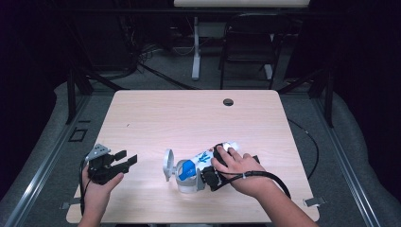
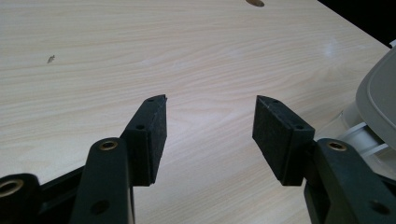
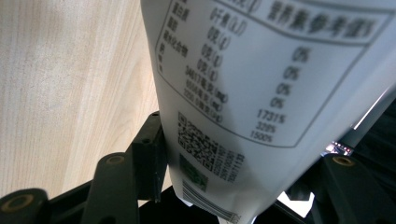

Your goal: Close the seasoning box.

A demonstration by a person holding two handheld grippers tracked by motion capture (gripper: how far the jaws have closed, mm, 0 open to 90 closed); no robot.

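A white canister point(image 1: 201, 163) with a blue label lies on its side at the front middle of the wooden table point(image 1: 189, 118), its pale flip lid point(image 1: 168, 164) open at the left end. My right gripper point(image 1: 206, 178) is shut around its body; in the right gripper view the printed white wall point(image 3: 261, 93) sits between the jaws of the right gripper point(image 3: 233, 161), and the left pad point(image 3: 149, 158) presses on it. My left gripper point(image 1: 126, 158) rests to the canister's left, open with nothing between its jaws. In the left gripper view the left gripper point(image 2: 210, 135) spans bare wood, with the lid point(image 2: 378, 93) at the right edge.
A round cable hole point(image 1: 228, 101) sits near the table's far edge. Behind the table stand a dark chair point(image 1: 248, 45) and a white desk leg point(image 1: 196, 47). A black cable point(image 1: 269, 176) trails from my right gripper toward the front right.
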